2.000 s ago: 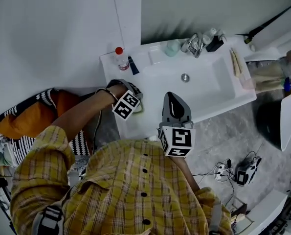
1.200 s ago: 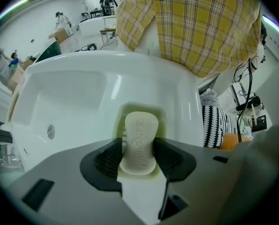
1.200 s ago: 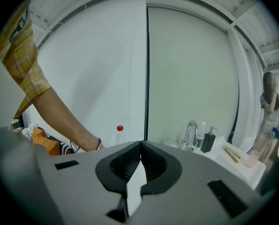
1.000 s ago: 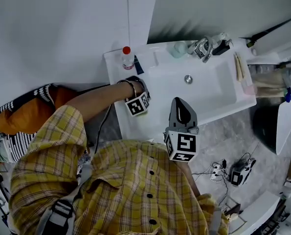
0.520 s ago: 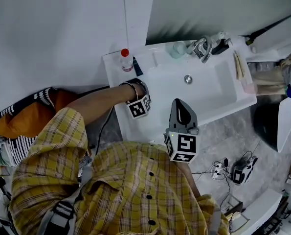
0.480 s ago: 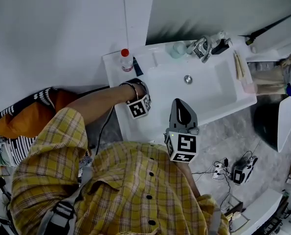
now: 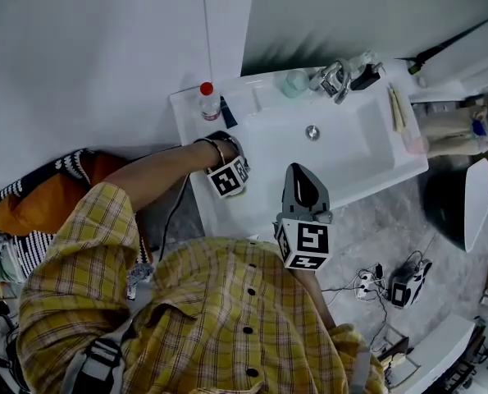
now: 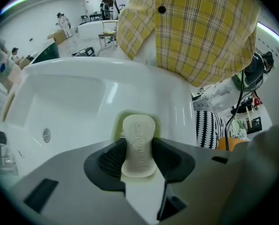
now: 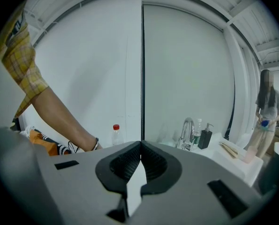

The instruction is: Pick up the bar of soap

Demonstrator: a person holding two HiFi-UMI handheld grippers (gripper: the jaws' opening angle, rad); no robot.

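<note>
The bar of soap (image 8: 139, 142) lies flat on a pale green soap dish (image 8: 115, 125) on the sink's (image 8: 73, 97) flat rim, at the left end near the front corner. Its long axis runs straight away from the left gripper's camera, towards the sink's front edge and the person's yellow plaid shirt (image 8: 195, 27). The embossed lettering follows that same length (too soft to read with confidence).

The left gripper (image 8: 139, 145) straddles the near half of the bar. Its jaws are closing, and the ribbed pads (image 8: 115, 154) already lie against the bar's two long sides with no gap showing. The far half of the bar sticks out beyond the tips. In the head view this left gripper (image 7: 229, 173) sits low over the sink's (image 7: 342, 150) left front corner and covers the soap.

Inside the bowl, the drain (image 8: 46, 135) lies to the soap's left in the left gripper view. At the sink's back rim stand a red-capped bottle (image 7: 208, 101), the tap (image 7: 335, 79) and a dark pump bottle (image 9: 205, 137).

The right gripper (image 7: 303, 220) is held above the sink's front edge, well apart from the soap. Its jaws are pressed together with nothing between them (image 9: 140, 161).
</note>
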